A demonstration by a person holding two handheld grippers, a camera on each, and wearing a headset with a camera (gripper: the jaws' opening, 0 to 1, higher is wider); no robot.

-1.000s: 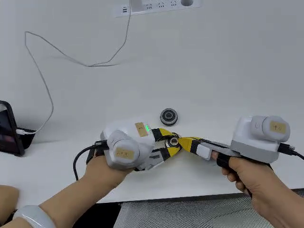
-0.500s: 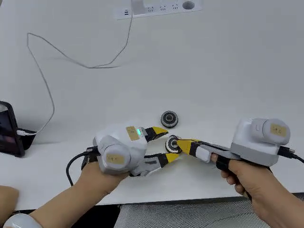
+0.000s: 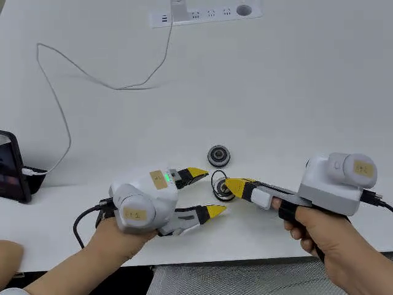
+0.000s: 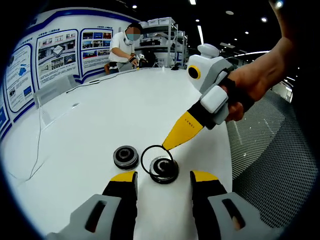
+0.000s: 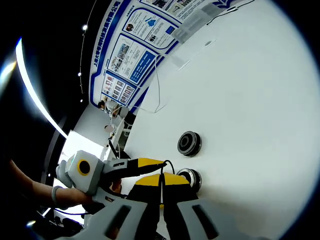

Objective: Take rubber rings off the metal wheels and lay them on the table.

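Your right gripper (image 3: 231,185) is pinching the rubber ring (image 4: 142,159), sticking out toward 9 o'clock against the near metal wheel (image 4: 164,170). Your left gripper (image 3: 207,192) is gaping open.

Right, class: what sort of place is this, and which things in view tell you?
Probably a workbench in a lab or showroom: a long white table, information posters on the wall, and storage shelves at the back.
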